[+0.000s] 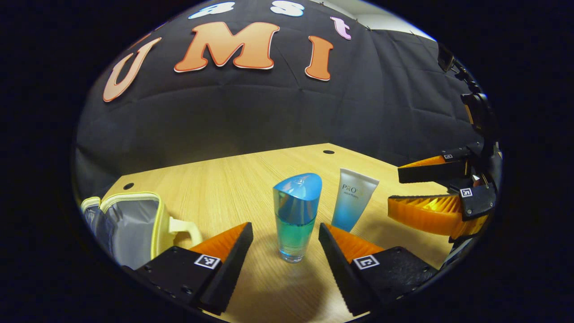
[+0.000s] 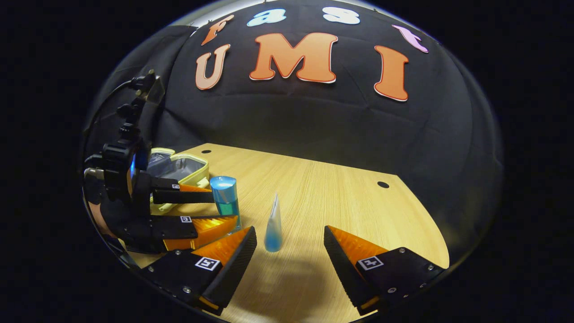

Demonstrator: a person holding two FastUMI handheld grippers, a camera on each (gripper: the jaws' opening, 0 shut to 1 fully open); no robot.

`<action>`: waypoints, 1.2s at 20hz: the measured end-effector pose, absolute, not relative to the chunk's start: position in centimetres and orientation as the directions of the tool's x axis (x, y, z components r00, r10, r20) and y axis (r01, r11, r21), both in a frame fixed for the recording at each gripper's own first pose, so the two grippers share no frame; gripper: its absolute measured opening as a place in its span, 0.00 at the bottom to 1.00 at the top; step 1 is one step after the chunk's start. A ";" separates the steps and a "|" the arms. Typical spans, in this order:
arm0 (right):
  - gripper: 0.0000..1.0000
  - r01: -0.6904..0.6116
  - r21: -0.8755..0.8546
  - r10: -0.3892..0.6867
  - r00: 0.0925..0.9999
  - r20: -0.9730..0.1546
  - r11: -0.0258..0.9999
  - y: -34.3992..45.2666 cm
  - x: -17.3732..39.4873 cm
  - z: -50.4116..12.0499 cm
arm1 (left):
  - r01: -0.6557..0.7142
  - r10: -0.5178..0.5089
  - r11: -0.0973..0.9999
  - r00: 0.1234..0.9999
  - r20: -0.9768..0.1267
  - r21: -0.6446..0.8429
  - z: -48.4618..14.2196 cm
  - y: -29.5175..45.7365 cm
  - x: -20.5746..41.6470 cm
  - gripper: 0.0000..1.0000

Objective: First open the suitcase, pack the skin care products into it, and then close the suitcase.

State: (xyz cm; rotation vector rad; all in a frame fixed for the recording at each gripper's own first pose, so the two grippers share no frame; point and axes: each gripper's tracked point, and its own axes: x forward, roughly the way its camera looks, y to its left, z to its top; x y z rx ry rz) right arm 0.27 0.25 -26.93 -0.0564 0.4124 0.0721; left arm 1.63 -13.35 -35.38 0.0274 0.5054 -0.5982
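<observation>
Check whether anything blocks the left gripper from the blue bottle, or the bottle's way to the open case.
Nothing visible does. The blue bottle stands upright between the open fingers of the left gripper, with bare table around it. The open case lies off to one side, with nothing between them. The white tube stands behind the bottle, away from that path.

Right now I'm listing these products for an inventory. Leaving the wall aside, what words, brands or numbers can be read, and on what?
Tube: two lines of print, too small and blurred to read for sure.
Bottle: no text seen.
Case: no text seen.
Tags on the left hand-held gripper and the right hand-held gripper: coded squares, no words.
</observation>
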 end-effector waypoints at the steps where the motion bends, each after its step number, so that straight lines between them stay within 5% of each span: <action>1: 0.96 -0.088 -0.031 0.068 0.910 -0.409 0.996 0.4 0.3 -27.5 | 0.558 -0.541 0.820 0.687 -0.486 -0.125 -36.4 -14.2 1.9 0.83; 4: 0.96 -0.103 -0.013 0.086 0.894 -0.439 0.995 1.1 0.7 -29.4 | 0.554 -0.541 0.820 0.663 -0.518 -0.147 -38.1 -14.8 2.0 0.77; 5: 0.96 -0.105 -0.006 0.091 0.891 -0.445 0.994 1.2 0.8 -29.8 | 0.550 -0.539 0.823 0.675 -0.504 -0.145 -37.0 -14.1 1.5 0.51; 16: 0.86 -0.127 0.068 0.144 0.847 -0.511 0.990 2.7 3.4 -33.0 | 0.493 -0.492 0.860 0.733 -0.470 -0.131 -33.4 -11.4 2.5 0.48; 20: 0.71 -0.135 0.073 0.153 0.834 -0.529 0.988 3.8 5.0 -34.1 | 0.449 -0.456 0.885 0.775 -0.437 -0.128 -29.9 -8.9 3.3 0.48; 24: 0.43 -0.119 0.162 0.188 0.828 -0.529 0.980 5.2 5.5 -32.9 | 0.389 -0.398 0.914 0.807 -0.436 -0.115 -26.9 -5.2 3.5 0.48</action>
